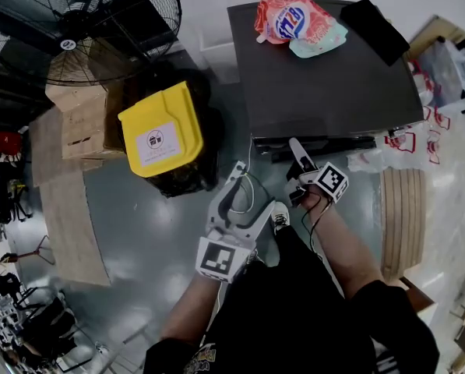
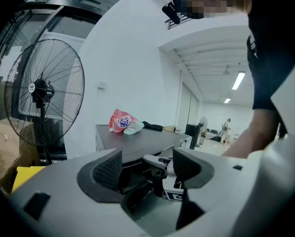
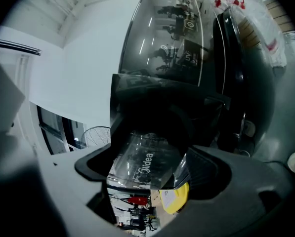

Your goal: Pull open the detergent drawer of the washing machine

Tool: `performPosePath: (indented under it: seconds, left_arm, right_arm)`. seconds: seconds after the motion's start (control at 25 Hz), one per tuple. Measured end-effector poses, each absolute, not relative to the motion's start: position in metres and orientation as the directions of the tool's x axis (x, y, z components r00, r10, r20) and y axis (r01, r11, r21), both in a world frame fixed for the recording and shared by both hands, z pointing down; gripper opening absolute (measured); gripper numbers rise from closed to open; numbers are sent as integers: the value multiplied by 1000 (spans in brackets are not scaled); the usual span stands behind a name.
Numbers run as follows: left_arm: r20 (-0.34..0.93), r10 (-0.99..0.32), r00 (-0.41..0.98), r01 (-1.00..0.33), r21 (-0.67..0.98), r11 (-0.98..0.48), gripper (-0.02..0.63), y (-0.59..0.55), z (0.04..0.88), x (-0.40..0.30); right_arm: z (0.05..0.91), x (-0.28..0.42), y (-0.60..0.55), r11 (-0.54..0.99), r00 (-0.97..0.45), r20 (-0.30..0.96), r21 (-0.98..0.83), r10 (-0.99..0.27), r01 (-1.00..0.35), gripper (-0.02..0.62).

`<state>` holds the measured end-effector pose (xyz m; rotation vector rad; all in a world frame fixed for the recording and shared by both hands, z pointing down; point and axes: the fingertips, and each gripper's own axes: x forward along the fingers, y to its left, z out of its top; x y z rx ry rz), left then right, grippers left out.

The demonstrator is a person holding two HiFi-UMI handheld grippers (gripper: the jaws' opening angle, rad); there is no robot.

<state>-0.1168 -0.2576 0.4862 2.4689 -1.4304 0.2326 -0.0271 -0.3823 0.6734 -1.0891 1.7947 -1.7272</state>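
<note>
The dark washing machine stands at the upper right of the head view. Its detergent drawer shows as a dark strip sticking slightly out of the front edge. My right gripper reaches in at that strip. In the right gripper view the glossy drawer front, printed with a brand name, fills the gap of the right gripper from pad to pad. My left gripper hangs open over the floor, left of the machine, with nothing in it. The left gripper faces the machine's side and the other gripper.
A pink detergent bag and a black item lie on the machine's top. A yellow-lidded bin, cardboard boxes and a big black floor fan stand to the left. A wooden pallet leans at the right.
</note>
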Motion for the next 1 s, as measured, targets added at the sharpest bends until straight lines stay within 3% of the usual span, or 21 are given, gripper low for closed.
performPosePath:
  seconds: [1.0]
  left_arm:
    - [239,-784,573,-819,177,-545,295,-152,483,-112]
  right_arm:
    - [681,6,-250,-63,-552,179,-973,-814,-223,463]
